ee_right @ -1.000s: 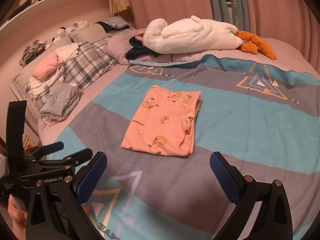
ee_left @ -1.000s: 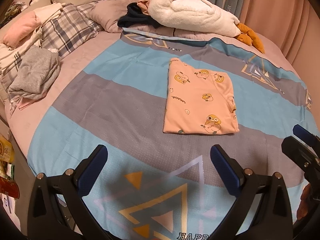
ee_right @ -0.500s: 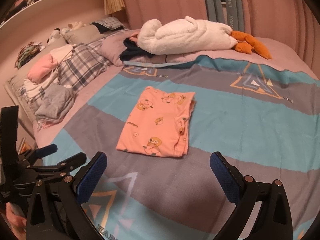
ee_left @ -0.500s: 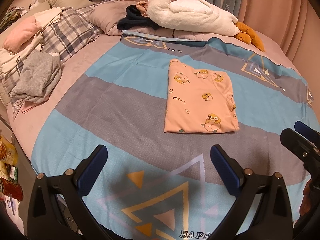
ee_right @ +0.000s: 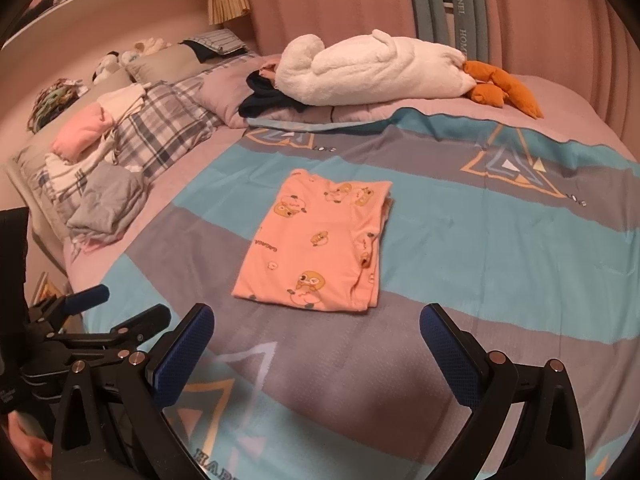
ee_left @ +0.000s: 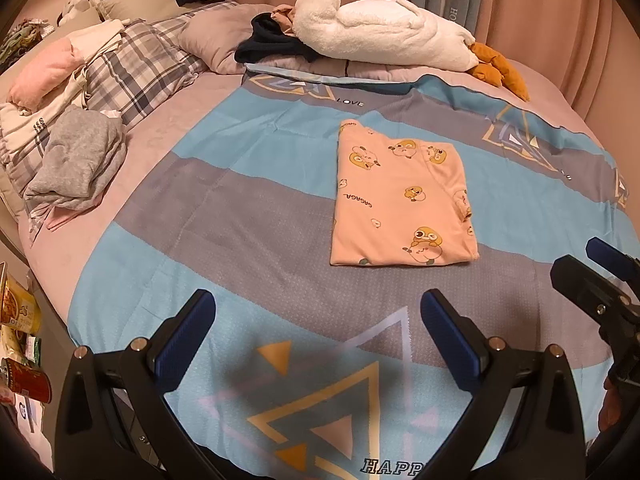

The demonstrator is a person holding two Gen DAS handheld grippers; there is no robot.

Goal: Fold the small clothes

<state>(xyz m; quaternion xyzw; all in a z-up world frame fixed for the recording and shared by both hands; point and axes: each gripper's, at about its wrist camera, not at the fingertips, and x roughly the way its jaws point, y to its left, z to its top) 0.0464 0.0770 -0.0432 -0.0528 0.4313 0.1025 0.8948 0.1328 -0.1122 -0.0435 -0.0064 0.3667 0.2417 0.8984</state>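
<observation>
Jaws wide and empty on both the left gripper (ee_left: pixel 318 336) and right gripper (ee_right: pixel 316 344), backing off slightly. Shirt (ee_left: pixel 400 196) lies folded mid-bed (ee_left: pixel 248 208), untouched — fold looks done.

Bare bedspread (ee_left: pixel 248 216) all round the folded pink garment (ee_left: pixel 400 204), esp. on the near side twd both wide-open grippers. Obstacles sit well back: grey clothes pile (ee_left: pixel 76 168) far left, white plush goose (ee_left: pixel 380 36) & dark garment (ee_left: pixel 272 44) at the head end.

Dim warm light, fisheye-warped edges
</observation>
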